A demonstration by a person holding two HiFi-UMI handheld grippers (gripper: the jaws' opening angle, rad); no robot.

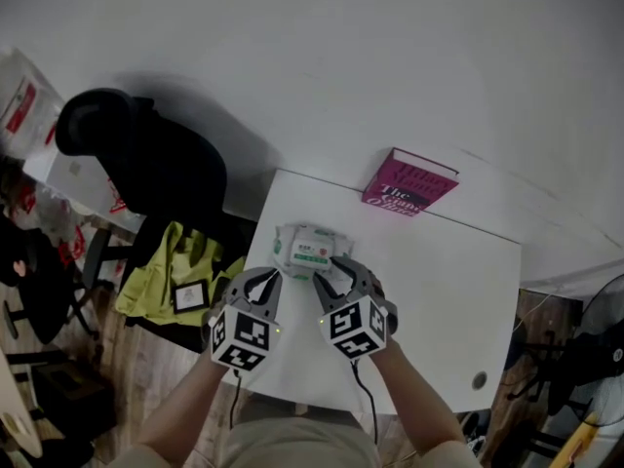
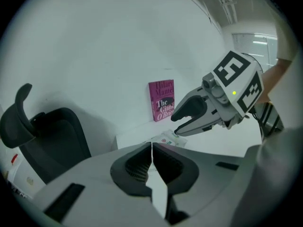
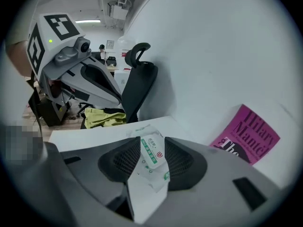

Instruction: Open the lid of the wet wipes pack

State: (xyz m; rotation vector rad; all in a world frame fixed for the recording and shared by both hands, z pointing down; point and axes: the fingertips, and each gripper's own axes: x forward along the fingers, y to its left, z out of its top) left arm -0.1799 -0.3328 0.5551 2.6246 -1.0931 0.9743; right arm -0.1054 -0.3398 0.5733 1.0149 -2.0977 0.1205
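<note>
Fingers at the wet wipes pack point(image 1: 310, 250)
We hold the right gripper point(image 1: 331, 269) fingers spread astride the pack's near edge. The left gripper point(image 1: 271, 279) fingers are pressed together, empty, just beside it on the worktop point(image 1: 439, 291).

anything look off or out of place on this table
Nothing looks spilled or broken. The wet wipes pack lies slightly askew near the left side of the table. The pink book stands propped against the wall, and a yellow-green garment is heaped beside the table.
</note>
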